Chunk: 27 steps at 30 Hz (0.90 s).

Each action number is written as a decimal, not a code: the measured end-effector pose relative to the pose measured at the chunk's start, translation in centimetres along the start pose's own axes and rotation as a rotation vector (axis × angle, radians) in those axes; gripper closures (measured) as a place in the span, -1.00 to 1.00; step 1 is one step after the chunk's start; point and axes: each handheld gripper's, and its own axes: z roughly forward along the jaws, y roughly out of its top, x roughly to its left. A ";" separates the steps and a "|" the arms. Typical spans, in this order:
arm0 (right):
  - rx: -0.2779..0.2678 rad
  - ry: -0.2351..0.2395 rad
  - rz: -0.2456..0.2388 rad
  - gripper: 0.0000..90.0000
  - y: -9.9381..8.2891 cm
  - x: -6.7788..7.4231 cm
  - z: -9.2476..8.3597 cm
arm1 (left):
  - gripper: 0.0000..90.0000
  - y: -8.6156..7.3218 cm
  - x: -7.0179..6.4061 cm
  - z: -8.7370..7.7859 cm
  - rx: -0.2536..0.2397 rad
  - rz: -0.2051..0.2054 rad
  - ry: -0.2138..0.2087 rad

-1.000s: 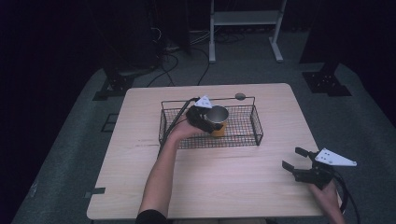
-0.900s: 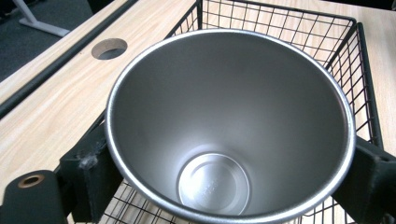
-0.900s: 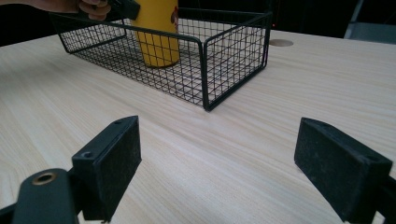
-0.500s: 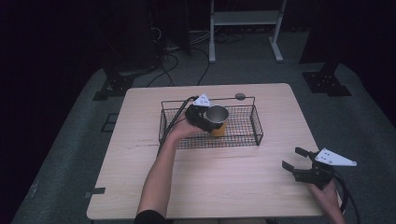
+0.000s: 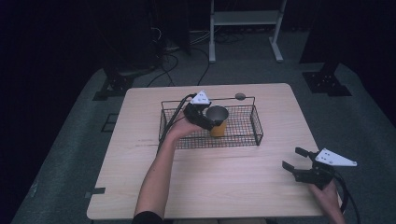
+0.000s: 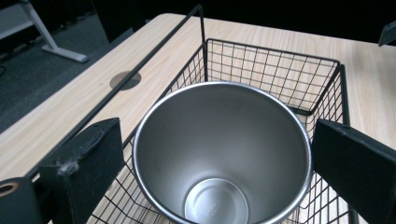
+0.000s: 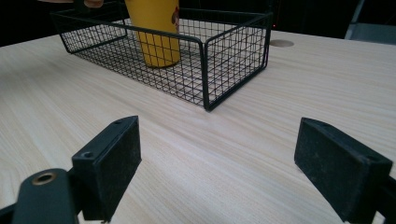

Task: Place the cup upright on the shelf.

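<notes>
A yellow cup with a steel interior (image 6: 219,154) stands in the black wire basket (image 5: 254,123), between the left gripper (image 5: 208,120)'s spread jaws, seemingly untouched. The right gripper (image 5: 295,160), jaws wide, hovers well apart over the wooden table (image 7: 261,154).

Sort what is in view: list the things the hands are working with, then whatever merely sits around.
In use:
yellow steel-lined cup
black wire basket
left tool, jaws either side of the cup
right tool, open, apart

Lying about:
round grey table grommet
white metal stand
floor cables
</notes>
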 end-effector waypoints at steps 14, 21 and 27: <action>-0.010 0.011 0.004 -0.70 0.0 -0.1 -0.2 | -0.94 1.0 -0.3 -1.7 -0.067 0.003 0.016; -0.003 -0.003 0.001 -0.70 0.0 0.0 -0.1 | -0.95 1.1 -0.7 -2.3 -0.072 0.014 0.018; 0.001 -0.007 -0.004 -0.70 0.0 0.1 0.0 | -0.95 1.0 -1.0 -3.3 -0.098 0.013 0.027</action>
